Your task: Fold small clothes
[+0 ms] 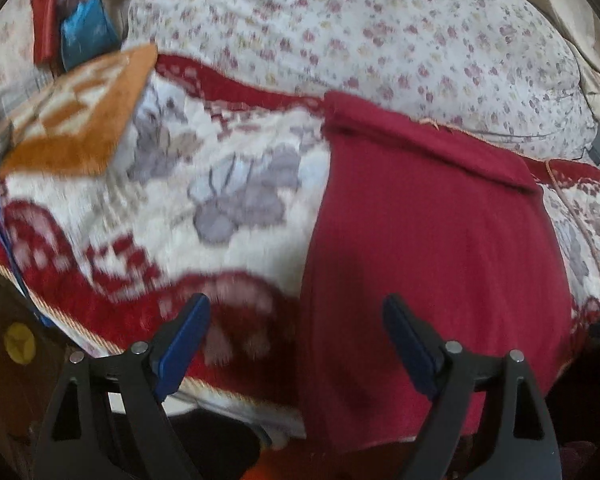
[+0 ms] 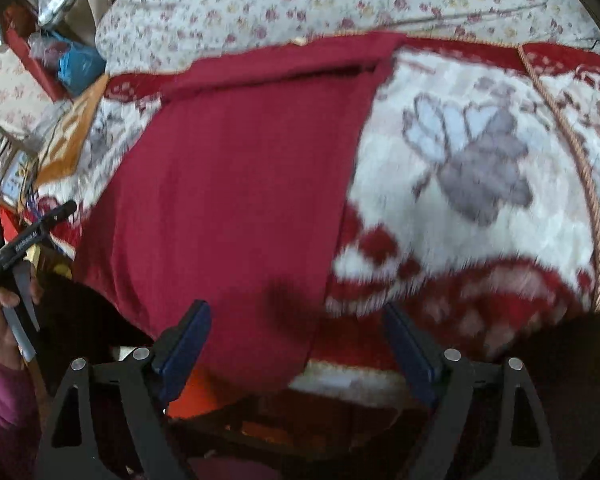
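A dark red garment (image 1: 432, 248) lies flat on a red and white patterned blanket (image 1: 172, 208), a folded band along its far edge, its near end hanging over the bed's front edge. My left gripper (image 1: 296, 316) is open and empty, hovering over the garment's near left edge. In the right wrist view the same garment (image 2: 240, 184) fills the middle. My right gripper (image 2: 296, 320) is open and empty over the garment's near right edge. The left gripper's body (image 2: 12, 248) shows at the far left, held by a hand.
A floral quilt (image 1: 380, 32) is piled behind the blanket. An orange and white cloth (image 1: 76, 120) lies at the blanket's far left. A red box with blue packets (image 2: 56, 60) sits at the back left. A braided cord (image 2: 576, 152) crosses the blanket at right.
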### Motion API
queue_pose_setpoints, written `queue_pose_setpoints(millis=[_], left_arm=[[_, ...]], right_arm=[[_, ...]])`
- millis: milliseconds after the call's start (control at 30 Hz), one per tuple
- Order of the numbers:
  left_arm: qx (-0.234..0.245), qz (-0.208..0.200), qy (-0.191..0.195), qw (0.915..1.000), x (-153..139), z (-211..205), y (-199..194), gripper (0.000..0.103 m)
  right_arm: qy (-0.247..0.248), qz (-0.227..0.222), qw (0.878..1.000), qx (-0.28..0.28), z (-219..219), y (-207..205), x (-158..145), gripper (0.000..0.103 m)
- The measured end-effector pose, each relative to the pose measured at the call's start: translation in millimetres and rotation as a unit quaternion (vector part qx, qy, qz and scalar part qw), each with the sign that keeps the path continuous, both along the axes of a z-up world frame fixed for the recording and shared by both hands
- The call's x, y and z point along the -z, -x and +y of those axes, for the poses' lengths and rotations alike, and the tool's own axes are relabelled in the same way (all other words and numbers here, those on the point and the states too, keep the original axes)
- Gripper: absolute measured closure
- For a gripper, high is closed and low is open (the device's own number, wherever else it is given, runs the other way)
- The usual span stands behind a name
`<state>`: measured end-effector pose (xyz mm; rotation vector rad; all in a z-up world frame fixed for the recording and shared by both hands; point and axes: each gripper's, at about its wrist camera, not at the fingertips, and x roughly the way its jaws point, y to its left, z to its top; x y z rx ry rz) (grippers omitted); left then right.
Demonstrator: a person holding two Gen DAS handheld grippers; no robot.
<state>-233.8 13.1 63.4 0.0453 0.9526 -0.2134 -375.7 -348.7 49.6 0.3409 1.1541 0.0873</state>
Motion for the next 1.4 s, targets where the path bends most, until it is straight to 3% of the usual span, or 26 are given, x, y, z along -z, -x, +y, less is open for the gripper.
queue_pose_setpoints(millis=[267, 400, 533, 700, 833, 1100, 1333, 1367, 1400], left_arm=[[0.017, 0.021, -0.006, 0.9996, 19, -4, 6, 0.016], [0.024, 0.026, -0.011, 0.9993, 23, -8, 5, 0.016], [0.025, 0.038, -0.007, 0.9989, 27, -5, 4, 0.016], [0.034, 0.056, 0.004, 0.9979, 32, 0, 9, 0.016], [0.059, 0.061, -0.001, 0.9964, 35, -7, 16, 0.016], [0.072, 0.058, -0.002, 0.9957, 34, -15, 17, 0.016], [0.07, 0.063, -0.011, 0.9955, 40, -15, 14, 0.016], [0.071, 0.063, -0.014, 0.9954, 41, -16, 14, 0.016], [0.072, 0.062, -0.016, 0.9954, 41, -17, 14, 0.016]], right_arm=[[-0.04, 0.03, 0.999, -0.013, 13, 7, 33, 0.014], [-0.056, 0.031, 0.998, -0.027, 22, 3, 42, 0.041], [-0.07, -0.003, 0.997, -0.015, 15, 3, 30, 0.048], [-0.079, 0.007, 0.997, -0.002, 9, 0, 39, 0.047], [-0.073, 0.009, 0.997, -0.028, 21, -3, 38, 0.037], [-0.097, -0.014, 0.992, -0.073, 37, -6, 30, 0.038], [-0.111, 0.033, 0.99, -0.08, 48, -12, 55, 0.037], [-0.109, 0.03, 0.99, -0.083, 49, -13, 54, 0.038], [-0.108, 0.026, 0.99, -0.084, 50, -12, 53, 0.047]])
